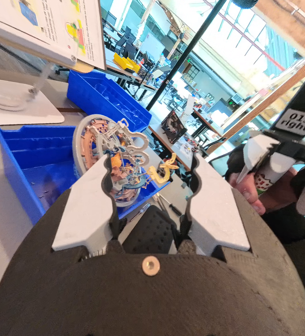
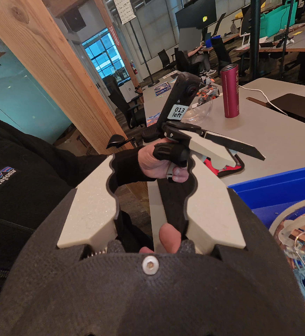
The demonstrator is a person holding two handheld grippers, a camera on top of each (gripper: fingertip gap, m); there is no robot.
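Note:
In the left wrist view my left gripper (image 1: 150,160) is open and empty, held above the table. Just beyond its fingertips, a round grey-rimmed model (image 1: 93,145) with pink, blue and orange parts and a yellow piece (image 1: 163,171) stands tilted in a blue bin (image 1: 30,163). My right gripper (image 2: 151,163) is open and empty, pointing at the person's hand (image 2: 155,163) that holds the left gripper (image 2: 211,152). The right gripper also shows at the right edge of the left wrist view (image 1: 253,154). The model (image 2: 304,236) and bin (image 2: 275,185) sit at the right of the right wrist view.
A second blue bin (image 1: 102,96) lies behind the first. A stand with a printed page (image 1: 48,27) rises at top left. Screwdrivers (image 1: 173,207) lie on the grey table. A maroon bottle (image 2: 230,91), a clear bowl (image 2: 200,112) and a red-and-black object (image 2: 229,169) are on the table.

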